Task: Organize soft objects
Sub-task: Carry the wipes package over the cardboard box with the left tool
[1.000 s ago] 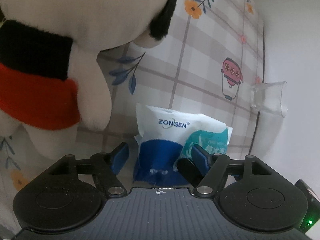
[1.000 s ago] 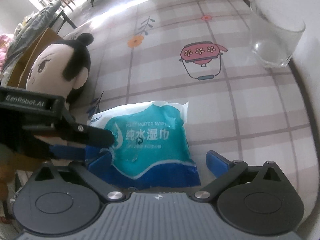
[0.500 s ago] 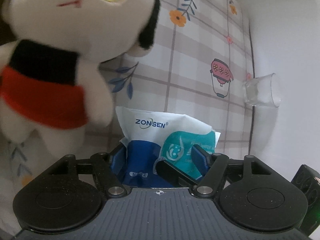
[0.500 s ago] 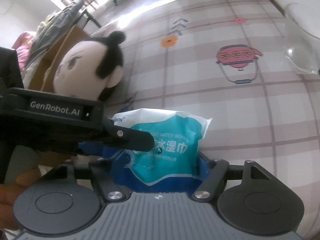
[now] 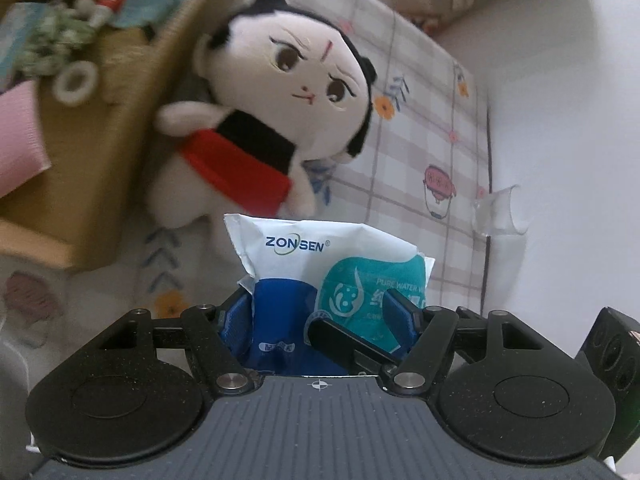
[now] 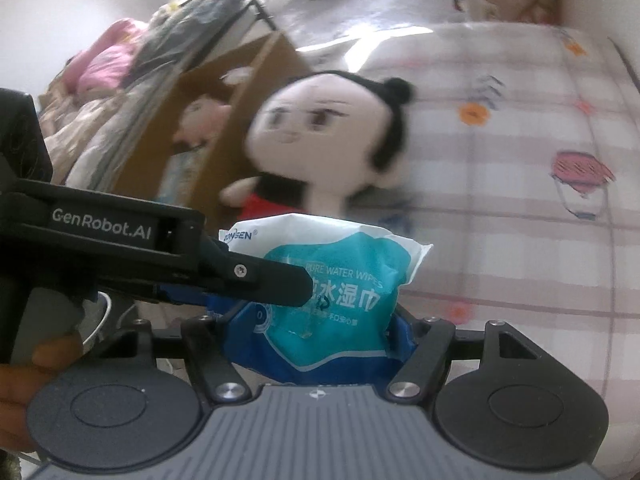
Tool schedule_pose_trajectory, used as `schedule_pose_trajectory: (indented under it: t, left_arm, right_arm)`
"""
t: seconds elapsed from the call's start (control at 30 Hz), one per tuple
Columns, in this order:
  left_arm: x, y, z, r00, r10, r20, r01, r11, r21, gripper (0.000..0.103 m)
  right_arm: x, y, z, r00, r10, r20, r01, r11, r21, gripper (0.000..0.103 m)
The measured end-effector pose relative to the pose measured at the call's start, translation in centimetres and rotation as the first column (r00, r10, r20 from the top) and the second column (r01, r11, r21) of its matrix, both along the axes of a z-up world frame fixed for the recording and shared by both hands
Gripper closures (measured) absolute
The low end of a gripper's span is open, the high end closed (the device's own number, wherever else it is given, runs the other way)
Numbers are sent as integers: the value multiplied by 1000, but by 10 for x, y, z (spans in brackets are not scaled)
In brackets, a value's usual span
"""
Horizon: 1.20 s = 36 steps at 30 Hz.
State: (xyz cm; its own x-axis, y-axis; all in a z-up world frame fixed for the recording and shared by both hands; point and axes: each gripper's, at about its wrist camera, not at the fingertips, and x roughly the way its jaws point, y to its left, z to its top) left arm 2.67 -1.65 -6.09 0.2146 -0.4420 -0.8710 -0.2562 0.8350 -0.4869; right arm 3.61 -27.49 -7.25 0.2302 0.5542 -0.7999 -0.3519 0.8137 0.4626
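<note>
Two grippers clamp one soft pack of wet wipes between them. In the left wrist view, the left gripper (image 5: 320, 312) stands partly open with its blue pads pressed into the lower corners of the wipes pack (image 5: 316, 276), which bulges up and forward between the jaws. A black finger of the other gripper crosses the pack's teal panel just inside the right pad. The pack is glossy film, white at the top seam, blue and teal lower down, plump and creased where it is squeezed. Beyond the fingertips and a little left lies the plush doll (image 5: 272, 112), matte and rounded, with black hair and a red and black outfit. Further left is the open cardboard box (image 5: 104, 132), stiff-walled and holding other blurred items. A clear glass (image 5: 496, 212) sits well to the right on the checked tablecloth (image 5: 432, 128).

In the right wrist view, the right gripper (image 6: 320, 320) is likewise partly open and grips the same wipes pack (image 6: 332, 296) at its bottom edge. The pack's long axis runs away from the jaws, toward the doll (image 6: 320, 136). The left gripper's finger (image 6: 264, 280) reaches in from the left across the pack. The box (image 6: 224, 120) lies ahead and left, past the doll, so it looks nearer the left hand. I judge the coming move to be a carry forward and leftward over the doll.
</note>
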Motion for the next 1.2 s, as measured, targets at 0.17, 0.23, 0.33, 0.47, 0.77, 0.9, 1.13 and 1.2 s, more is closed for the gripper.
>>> schedule_pose_trajectory:
  t: [0.17, 0.23, 0.33, 0.47, 0.77, 0.9, 1.13, 1.2]
  left_arm:
    - [-24, 34, 35, 997, 63, 38, -63, 998, 14, 34]
    - [-34, 52, 48, 995, 91, 49, -92, 995, 35, 35]
    - [-48, 78, 62, 989, 137, 54, -141, 988, 67, 35]
    - [-67, 117, 74, 977, 206, 58, -211, 972, 101, 34]
    - [-100, 194, 75, 956, 289, 44, -293, 944, 151, 35]
    - [-115, 230, 69, 942, 333, 30, -333, 929, 159, 35]
    - [-140, 285, 57, 912, 411, 10, -407, 900, 156, 35]
    - [-140, 293, 55, 906, 423, 9, -420, 896, 144, 35]
  right_arm:
    - [-11, 32, 34, 997, 65, 33, -65, 998, 8, 31]
    - [-16, 48, 48, 994, 94, 53, -95, 995, 18, 31]
    - [-24, 74, 61, 989, 134, 63, -137, 990, 43, 31]
    - [-35, 115, 69, 981, 186, 63, -191, 978, 84, 31]
    - [-59, 207, 72, 958, 283, 47, -287, 949, 131, 31]
    - [-68, 245, 67, 947, 321, 26, -321, 937, 139, 31]
    - [-86, 308, 56, 917, 399, -7, -393, 908, 147, 31]
    - [-89, 322, 54, 908, 418, -11, -412, 899, 146, 31]
